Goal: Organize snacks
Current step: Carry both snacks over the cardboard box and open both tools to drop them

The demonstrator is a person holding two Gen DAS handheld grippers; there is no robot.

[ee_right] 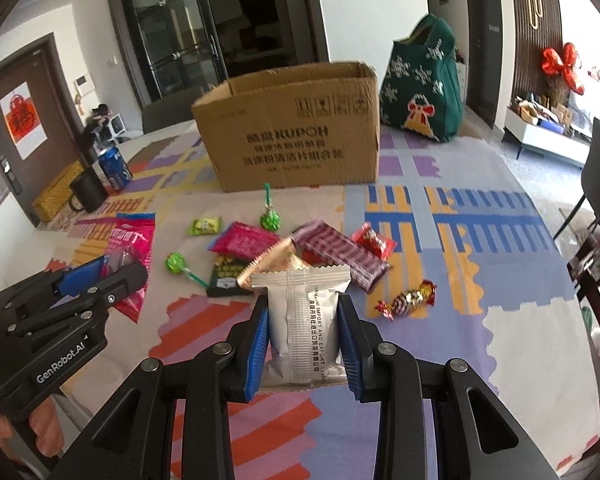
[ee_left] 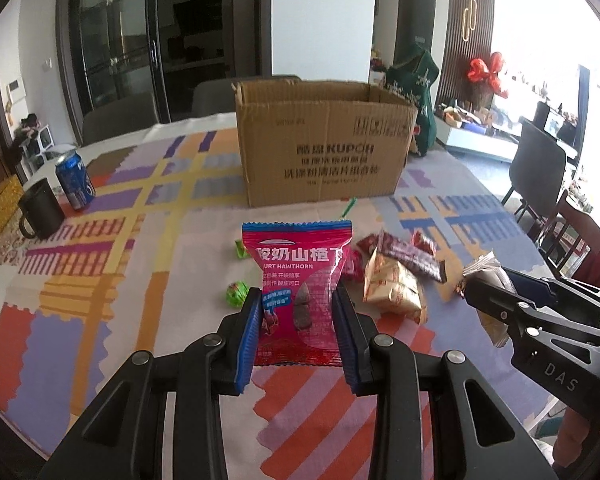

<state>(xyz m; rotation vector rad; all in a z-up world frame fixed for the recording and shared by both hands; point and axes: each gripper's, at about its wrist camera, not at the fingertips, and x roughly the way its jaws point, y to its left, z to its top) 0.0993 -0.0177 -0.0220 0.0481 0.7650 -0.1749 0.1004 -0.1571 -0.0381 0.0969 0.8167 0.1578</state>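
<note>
Over the patterned surface [ee_left: 100, 280] before the cardboard box [ee_left: 320, 148], left hand-held gripper [ee_left: 298, 312] pinches a light, crinkly pink hawthorn packet [ee_left: 300, 280] mid-body, right hand-held gripper [ee_right: 303, 320] likewise clamps a soft, slippery silver packet [ee_right: 300, 312].

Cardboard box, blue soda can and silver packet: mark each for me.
cardboard box [ee_right: 296, 140], right wrist view, printed front wall.
blue soda can [ee_left: 75, 178], left wrist view, side of can.
silver packet [ee_right: 304, 320], right wrist view, back seam between the pads.
</note>
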